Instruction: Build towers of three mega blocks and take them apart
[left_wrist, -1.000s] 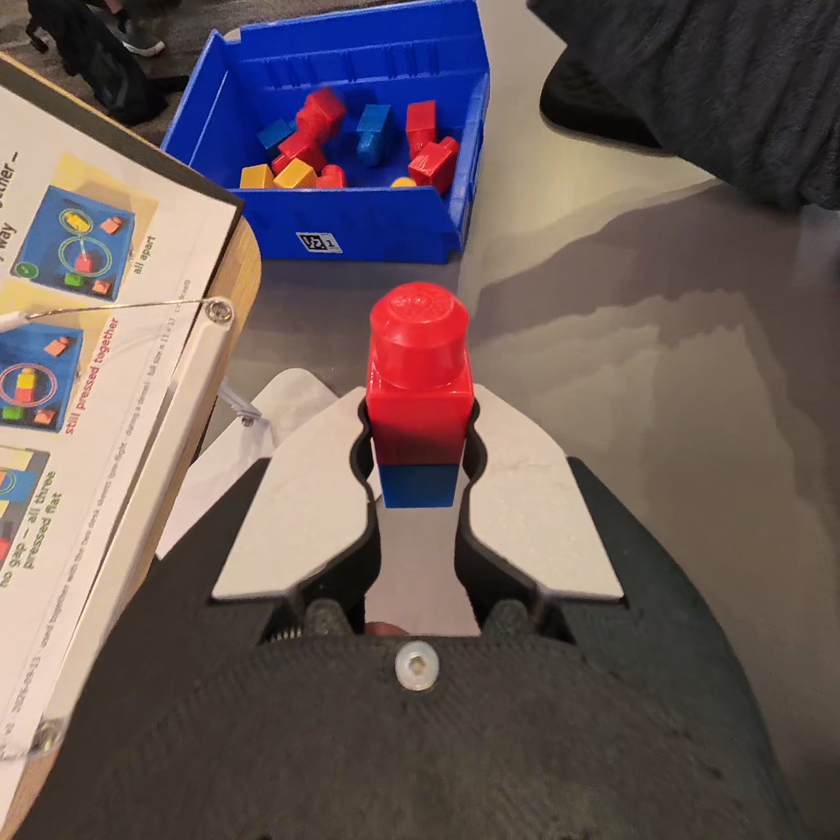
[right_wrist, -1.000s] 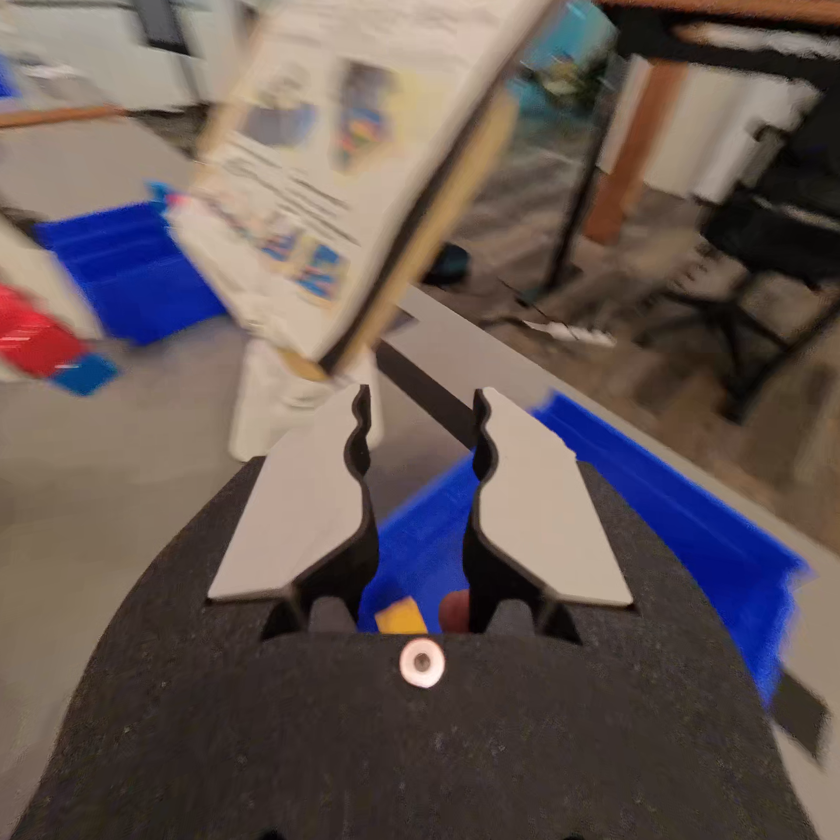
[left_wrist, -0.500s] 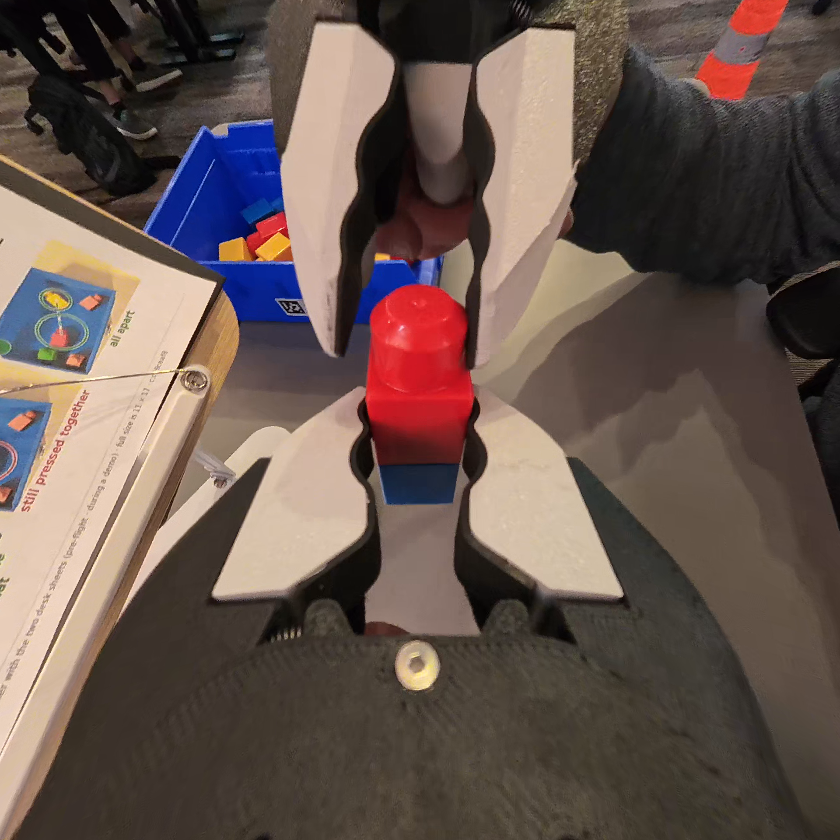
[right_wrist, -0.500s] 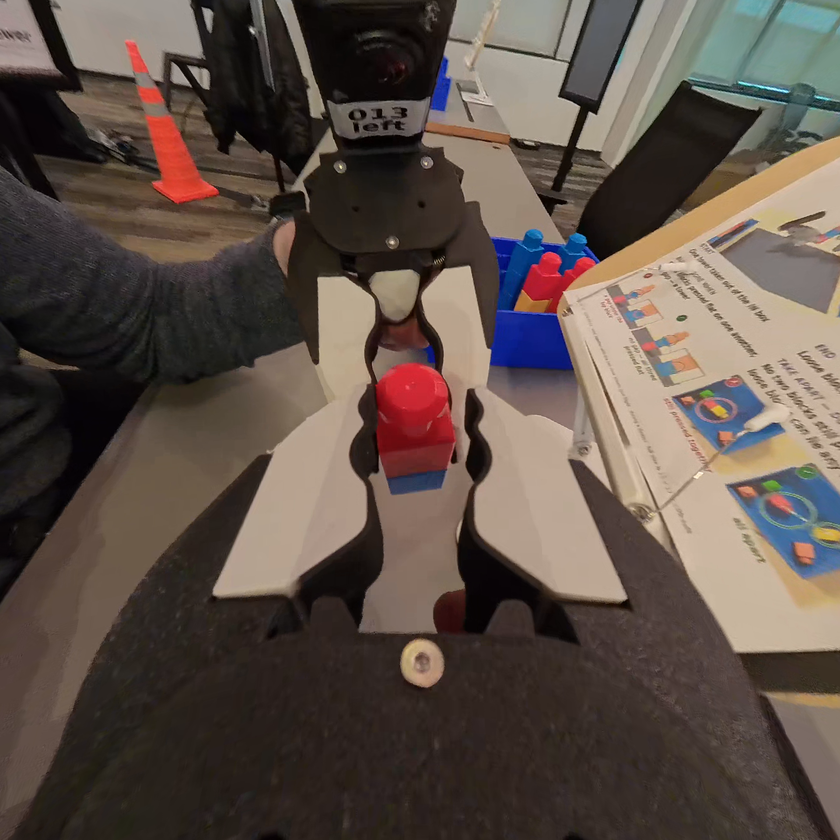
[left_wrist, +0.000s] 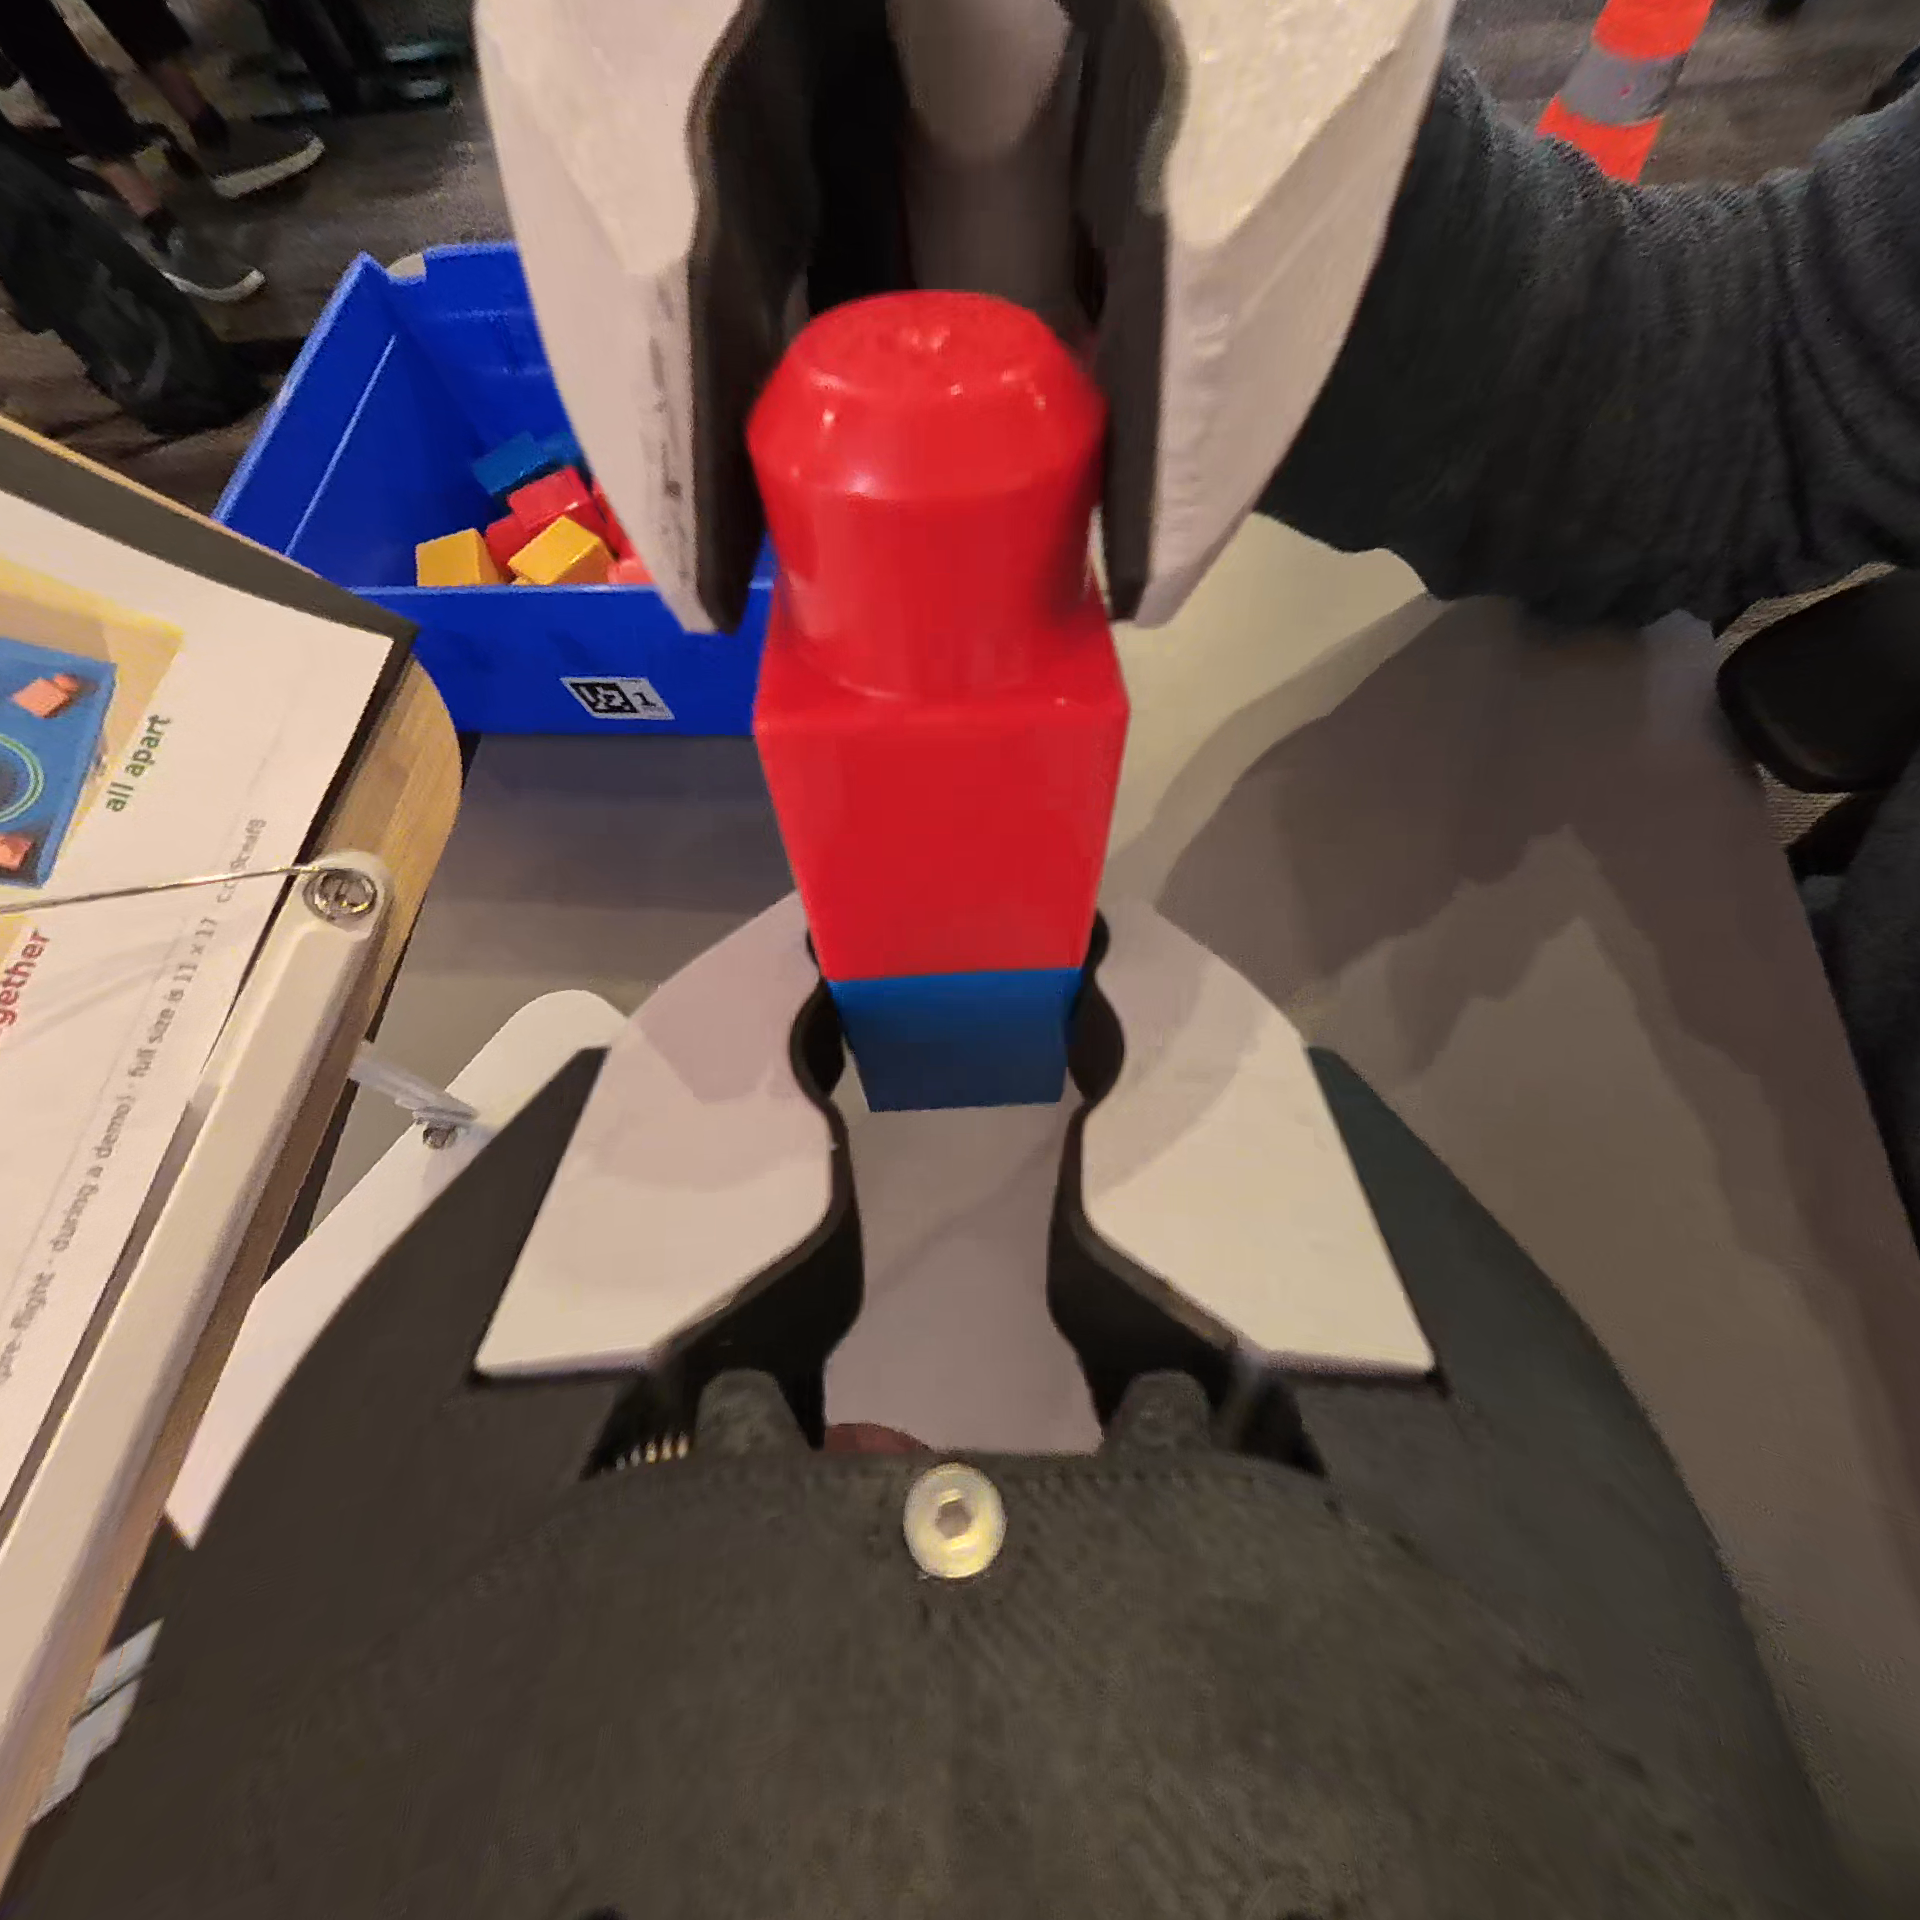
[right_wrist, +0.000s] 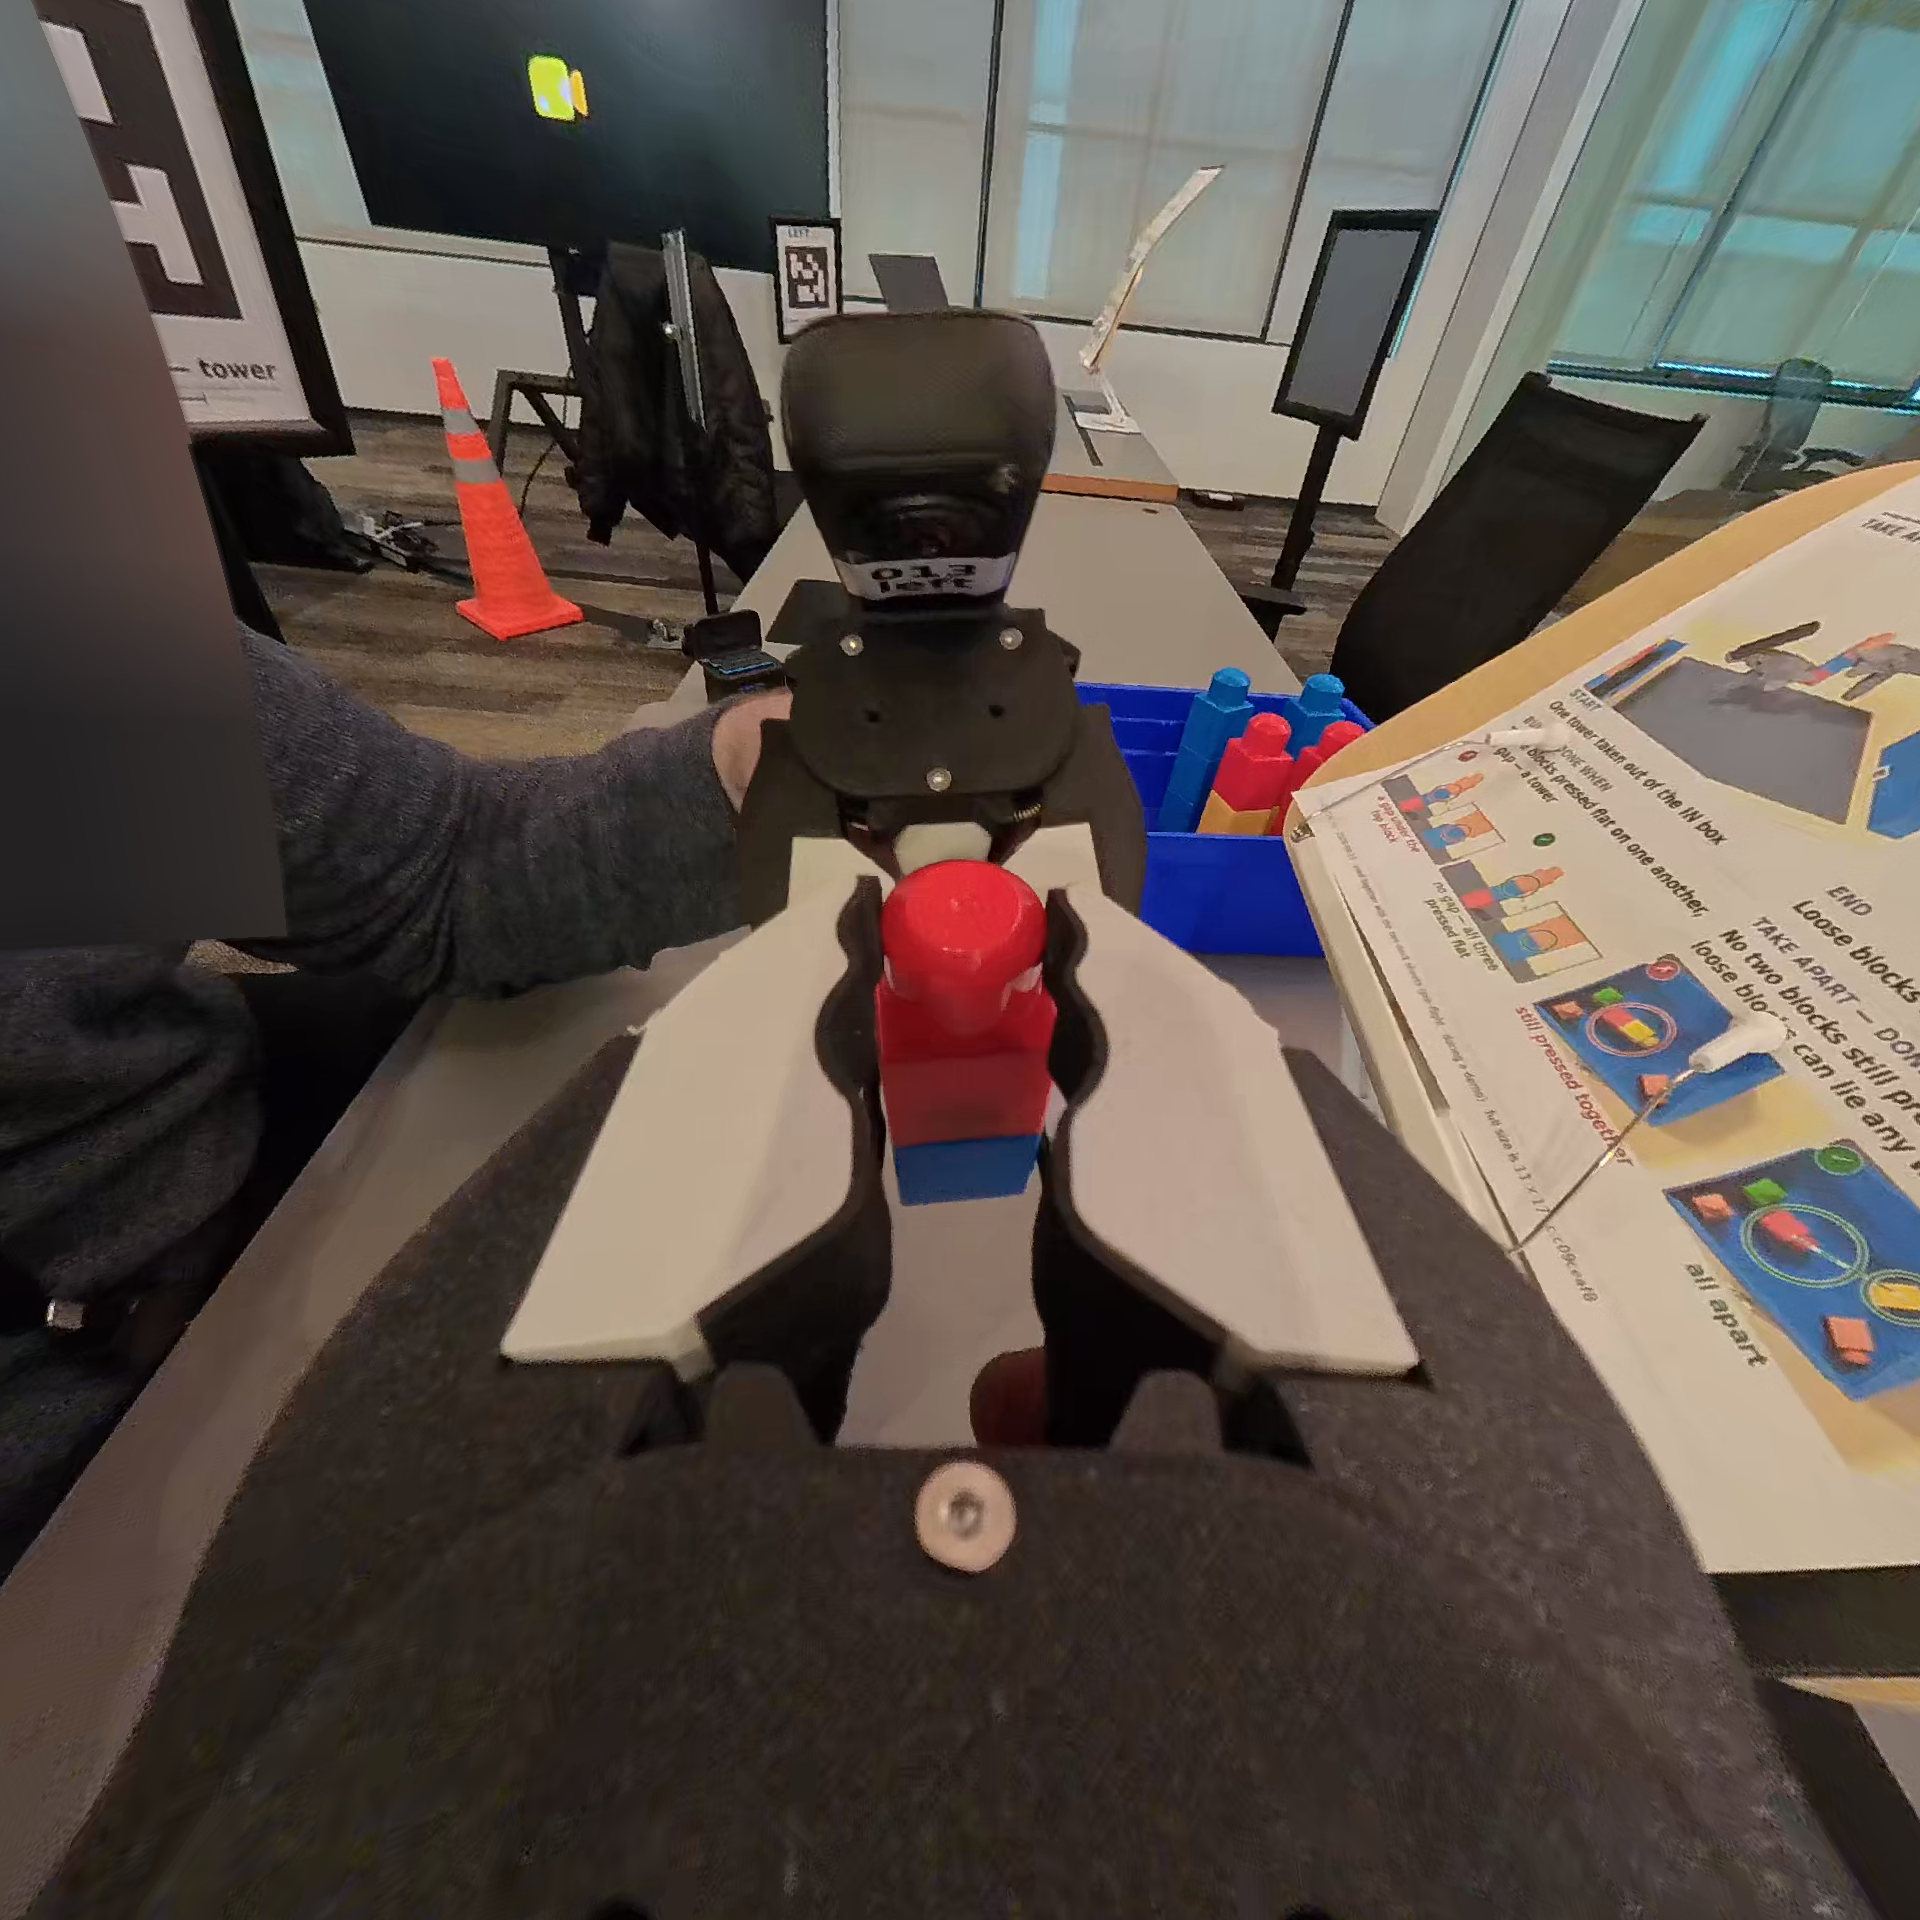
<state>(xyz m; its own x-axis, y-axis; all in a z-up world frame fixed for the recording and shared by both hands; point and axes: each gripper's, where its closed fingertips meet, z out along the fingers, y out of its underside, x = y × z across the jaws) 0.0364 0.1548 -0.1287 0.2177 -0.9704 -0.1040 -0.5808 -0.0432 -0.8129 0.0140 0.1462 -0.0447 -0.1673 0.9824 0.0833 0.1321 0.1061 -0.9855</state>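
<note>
red plastic fills the middle of both views: a red mega block (left_wrist: 935, 727) with a round stud on top is seated on a blue plastic block (left_wrist: 956, 1039), the pair standing as one short stack between two facing tools. in the left wrist view the stack rises from the centre of the frame, and the left tool (left_wrist: 956, 997) is seen pinching it low down, its white fingers (left_wrist: 727, 1039) pressed against the sides where red meets blue. the right tool (left_wrist: 925, 582) enters from the top of that frame, its dark-lined fingers closed around the red stud and upper red block from either side. in the right wrist view the same grip is shown at centre, with the right tool (right_wrist: 961, 997) clamped on the red block and the left tool opposite, behind the stack. a blue plastic bin (left_wrist: 436, 436) holding loose red, yellow and blue blocks is seen at the upper left of the left wrist view. a second blue bin (right_wrist: 1226, 883) with assembled towers lies at the right of centre in the right wrist view. a printed instruction sheet (right_wrist: 1662, 1039) on a wooden board fills the right edge there. the grey surface (left_wrist: 1507, 987) is visible beneath. an orange traffic cone (right_wrist: 488, 520) stands at the upper left on the floor.
</note>
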